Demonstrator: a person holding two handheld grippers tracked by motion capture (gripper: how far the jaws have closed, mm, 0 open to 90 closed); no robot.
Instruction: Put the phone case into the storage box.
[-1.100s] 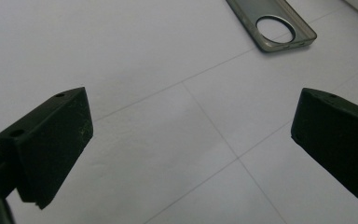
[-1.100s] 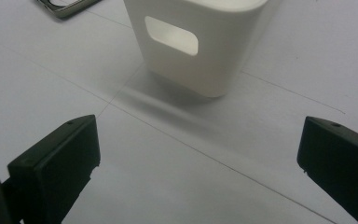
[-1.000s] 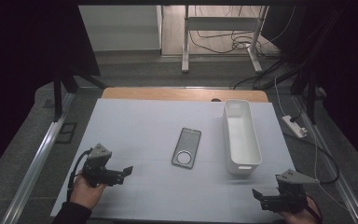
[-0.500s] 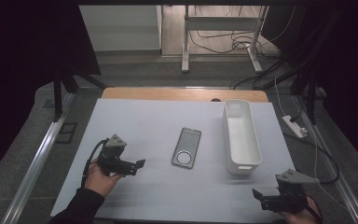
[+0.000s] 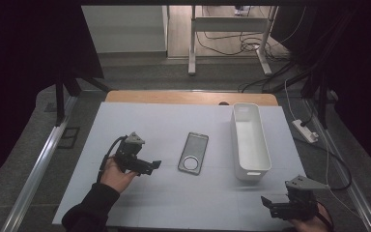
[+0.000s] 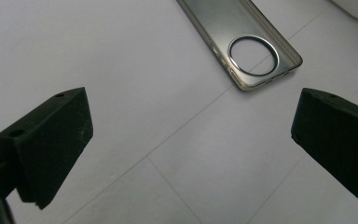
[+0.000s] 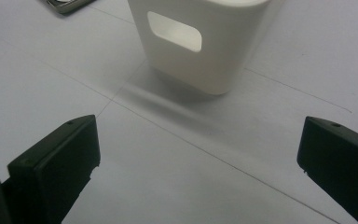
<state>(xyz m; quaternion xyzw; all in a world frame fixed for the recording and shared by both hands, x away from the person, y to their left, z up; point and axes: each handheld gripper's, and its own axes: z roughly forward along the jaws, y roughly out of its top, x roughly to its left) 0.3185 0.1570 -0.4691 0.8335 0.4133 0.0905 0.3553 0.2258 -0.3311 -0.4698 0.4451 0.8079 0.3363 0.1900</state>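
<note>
the left gripper [image 5: 147, 165] has its fingers [image 6: 51, 144] spread wide with nothing between them, held just above the table [image 5: 149, 125] and aimed toward the phone case [image 5: 193, 152], which lies flat near the middle of the table, a short way beyond the fingertips and not touched. in the left gripper view the phone case [image 6: 242, 42] shows its clear back with a round ring cut-out at the near end, and its far end is cut off by the top edge. the right gripper [image 5: 276, 207] sits at the near right corner of the table, its fingers [image 7: 56, 168] likewise wide apart and empty; the hand behind it is partly cut off by the bottom edge of the high view. ahead of it stands the white bin [image 5: 249, 140], long and narrow, just right of the phone case and apart from it. in the right gripper view the white bin [image 7: 196, 46] shows its near end wall with a handle slot, its top cropped, and a corner of the phone case [image 7: 67, 4] is barely visible at the upper left. beyond the table the room is dark; a power strip [image 5: 305, 131] lies on the floor to the right, and cables [image 5: 232, 41] near a frame at the back are hard to make out.
</note>
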